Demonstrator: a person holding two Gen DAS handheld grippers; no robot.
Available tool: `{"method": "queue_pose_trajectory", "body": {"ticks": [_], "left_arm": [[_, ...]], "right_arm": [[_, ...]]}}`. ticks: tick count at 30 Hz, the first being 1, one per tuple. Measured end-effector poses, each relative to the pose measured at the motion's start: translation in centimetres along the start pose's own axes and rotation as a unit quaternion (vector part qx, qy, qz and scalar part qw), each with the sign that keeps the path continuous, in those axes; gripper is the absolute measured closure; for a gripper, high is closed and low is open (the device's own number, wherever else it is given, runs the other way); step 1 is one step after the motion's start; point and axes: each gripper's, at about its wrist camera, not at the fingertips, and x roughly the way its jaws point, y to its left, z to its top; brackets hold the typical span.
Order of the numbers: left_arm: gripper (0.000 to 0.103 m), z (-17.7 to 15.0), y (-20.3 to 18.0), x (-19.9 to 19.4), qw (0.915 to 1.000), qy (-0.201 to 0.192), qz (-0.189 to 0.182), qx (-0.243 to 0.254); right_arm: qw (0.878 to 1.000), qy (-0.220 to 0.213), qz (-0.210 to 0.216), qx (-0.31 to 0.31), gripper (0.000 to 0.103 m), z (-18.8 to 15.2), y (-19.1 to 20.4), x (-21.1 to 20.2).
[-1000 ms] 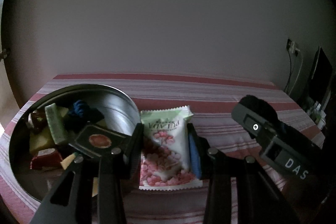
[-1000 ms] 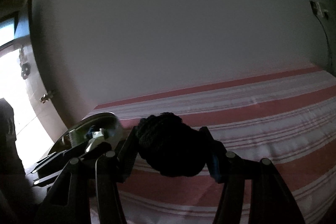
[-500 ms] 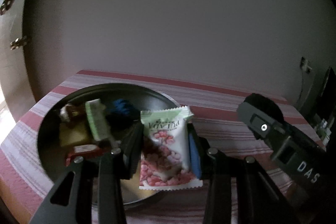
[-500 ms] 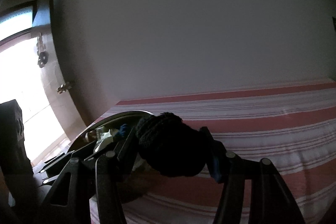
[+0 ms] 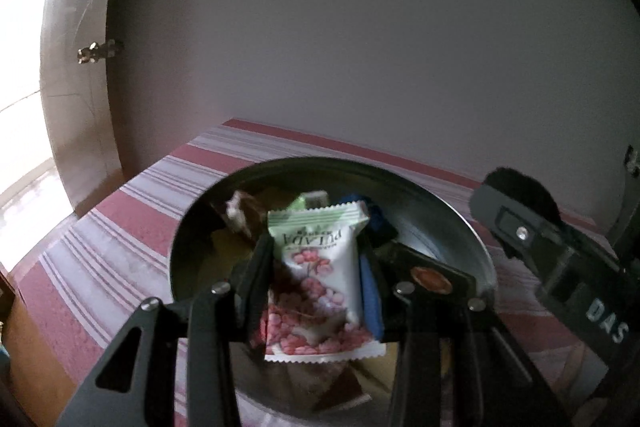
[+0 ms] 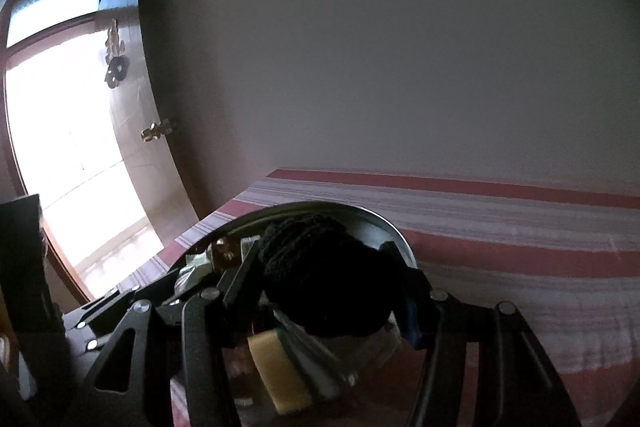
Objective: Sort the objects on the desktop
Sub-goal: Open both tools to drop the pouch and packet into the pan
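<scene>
Left wrist: left tongs [image 5: 320, 263] grip a snack packet [image 5: 318, 283] over the metal tin [image 5: 452, 223].

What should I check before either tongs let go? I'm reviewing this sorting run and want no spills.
1. Left tongs pinch the snack packet: ok, both pads press its sides.
2. Packet is over the metal tin: ok.
3. Right tongs hold the black knitted ball: ok, it sits firmly between the pads.
4. Ball is over the tin: ok, rim shows behind and sweets below.
5. Room left in the tin: cannot tell; wrapped sweets already lie there, and the tongs hide much of the floor.
6. The two tongs are clear of each other: ok, though close.
</scene>
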Motion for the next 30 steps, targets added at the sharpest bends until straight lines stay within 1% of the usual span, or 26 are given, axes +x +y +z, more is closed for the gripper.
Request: {"method": "queue_pose_trajectory", "body": {"ticks": [3, 5, 7, 10, 13, 15, 19, 30], "left_arm": [[0.064, 1.3, 0.4, 1.4, 1.0, 0.002, 0.008, 0.004], [0.064, 2.1, 0.4, 2.4, 0.9997, 0.009, 0.02, 0.012], [0.064, 2.7, 0.4, 3.4, 0.9994, 0.017, 0.028, 0.013], [0.064, 3.3, 0.4, 4.9, 0.9987, 0.03, 0.039, 0.015], [0.064, 3.5, 0.1, 5.9, 0.9978, 0.041, 0.047, 0.022], [0.064, 3.5, 0.2, 6.5, 0.9973, 0.046, 0.051, 0.026], [0.064, 3.4, 0.4, 7.2, 0.9965, 0.06, 0.053, 0.024], [0.064, 3.5, 0.0, 7.3, 0.9937, 0.066, 0.072, 0.054]], "right_arm": [[1.0, 0.005, -0.011, -0.002, 0.044, 1.2, 0.2, 2.1], [1.0, 0.015, -0.017, 0.004, 0.044, 2.0, -0.1, 3.8], [0.999, 0.029, -0.021, 0.013, 0.044, 2.5, -0.7, 5.3], [0.998, 0.062, -0.018, 0.029, 0.044, 3.3, -1.6, 7.8], [0.996, 0.081, -0.019, 0.035, 0.044, 3.6, -1.8, 9.4], [0.994, 0.104, -0.017, 0.04, 0.044, 3.9, -1.9, 10.7], [0.992, 0.117, -0.027, 0.03, 0.044, 4.3, -2.3, 11.4], [0.989, 0.143, -0.031, 0.009, 0.044, 5.1, -1.7, 12.9]]}}
